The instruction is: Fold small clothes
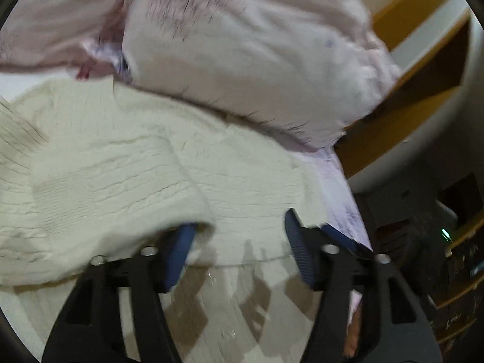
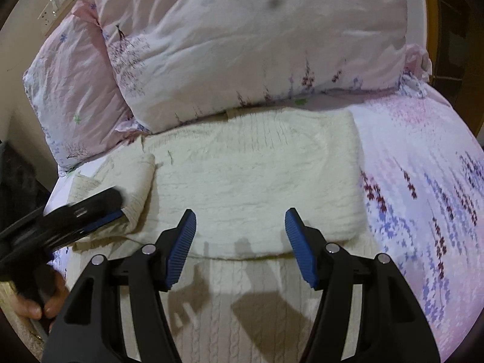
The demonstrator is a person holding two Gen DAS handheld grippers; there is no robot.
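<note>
You were set up on a bed with a pink floral sheet, two matching pillows piled at the head. Beige wall behind had a switch plate (upper left), and wooden furniture stood beside the bed.

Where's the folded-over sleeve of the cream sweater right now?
In the right wrist view the sleeve lies at the sweater's left edge, below the pillows, with the left tool at it.
</note>
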